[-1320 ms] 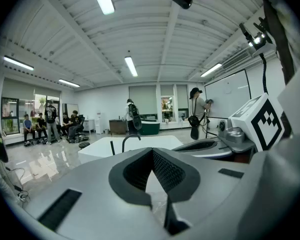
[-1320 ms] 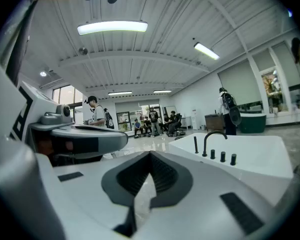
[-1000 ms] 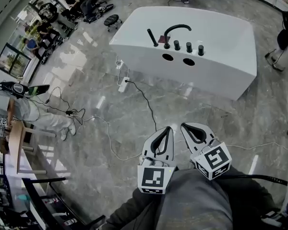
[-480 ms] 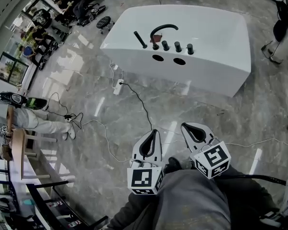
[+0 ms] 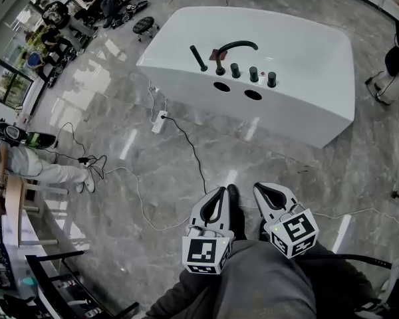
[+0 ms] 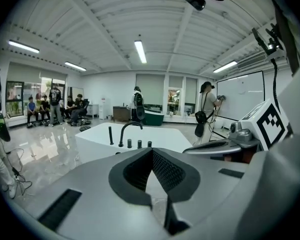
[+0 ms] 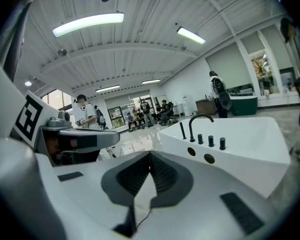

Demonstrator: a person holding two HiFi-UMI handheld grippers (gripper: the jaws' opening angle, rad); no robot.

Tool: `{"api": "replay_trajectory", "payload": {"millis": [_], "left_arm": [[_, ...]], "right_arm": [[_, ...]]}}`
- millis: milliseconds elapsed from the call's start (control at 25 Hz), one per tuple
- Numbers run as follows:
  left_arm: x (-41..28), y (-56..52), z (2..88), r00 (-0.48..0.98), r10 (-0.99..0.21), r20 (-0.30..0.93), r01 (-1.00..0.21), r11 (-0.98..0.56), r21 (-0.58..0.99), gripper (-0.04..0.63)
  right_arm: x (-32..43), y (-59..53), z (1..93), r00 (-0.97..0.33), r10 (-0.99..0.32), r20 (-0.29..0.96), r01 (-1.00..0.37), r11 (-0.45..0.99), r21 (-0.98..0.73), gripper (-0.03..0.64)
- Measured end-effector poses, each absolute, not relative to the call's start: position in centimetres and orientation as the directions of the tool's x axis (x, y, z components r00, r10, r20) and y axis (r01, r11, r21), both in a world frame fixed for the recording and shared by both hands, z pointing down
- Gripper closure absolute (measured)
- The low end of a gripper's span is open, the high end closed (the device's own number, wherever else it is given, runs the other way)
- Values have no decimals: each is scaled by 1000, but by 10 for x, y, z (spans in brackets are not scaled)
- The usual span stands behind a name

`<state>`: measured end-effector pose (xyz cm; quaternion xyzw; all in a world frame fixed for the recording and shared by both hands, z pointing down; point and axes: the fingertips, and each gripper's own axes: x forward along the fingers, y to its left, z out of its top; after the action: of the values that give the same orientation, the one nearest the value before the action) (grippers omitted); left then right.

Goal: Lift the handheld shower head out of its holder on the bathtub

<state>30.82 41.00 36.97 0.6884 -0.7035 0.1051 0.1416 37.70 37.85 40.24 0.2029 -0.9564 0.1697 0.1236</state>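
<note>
The white bathtub [image 5: 306,58] stands across the marble floor, well ahead of both grippers. On its near ledge the black handheld shower head [image 5: 198,58] stands tilted in its holder, left of the curved black faucet [image 5: 236,47] and three black knobs [image 5: 253,74]. My left gripper [image 5: 221,191] and right gripper [image 5: 260,189] hang side by side low in the head view, both shut and empty. The left gripper view has the shower head [image 6: 111,135] far beyond the shut jaws [image 6: 151,151]. The right gripper view has that shower head [image 7: 182,130] beyond its shut jaws [image 7: 150,155].
A power strip [image 5: 158,120] and a black cable [image 5: 189,145] lie on the floor between me and the tub. Several people sit at the far left [image 5: 46,38]. One person stands at the right edge [image 5: 396,65]. A dark shoe [image 5: 234,211] shows between the grippers.
Both grippers have sunk lower in the head view, closer to the body. The view of the tub has shifted slightly, and a dark shoe now shows between the grippers.
</note>
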Motion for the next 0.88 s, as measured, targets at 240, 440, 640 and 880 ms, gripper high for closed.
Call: {"api": "replay_trajectory", "payload": {"millis": [240, 440, 640, 880], "left_arm": [[239, 339, 365, 20, -952, 304, -1000, -13, 28, 592], [186, 302, 366, 33, -950, 310, -999, -22, 37, 592], [149, 287, 376, 58, -942, 331, -998, -42, 55, 592], [97, 273, 373, 28, -950, 310, -999, -15, 45, 592]], "right_arm": [[314, 309, 396, -866, -408, 290, -479, 843, -244, 612], [252, 269, 395, -865, -405, 295, -477, 847, -235, 612], [197, 247, 403, -869, -384, 312, -463, 853, -239, 612], [152, 243, 397, -881, -361, 306, -432, 877, -209, 612]]}}
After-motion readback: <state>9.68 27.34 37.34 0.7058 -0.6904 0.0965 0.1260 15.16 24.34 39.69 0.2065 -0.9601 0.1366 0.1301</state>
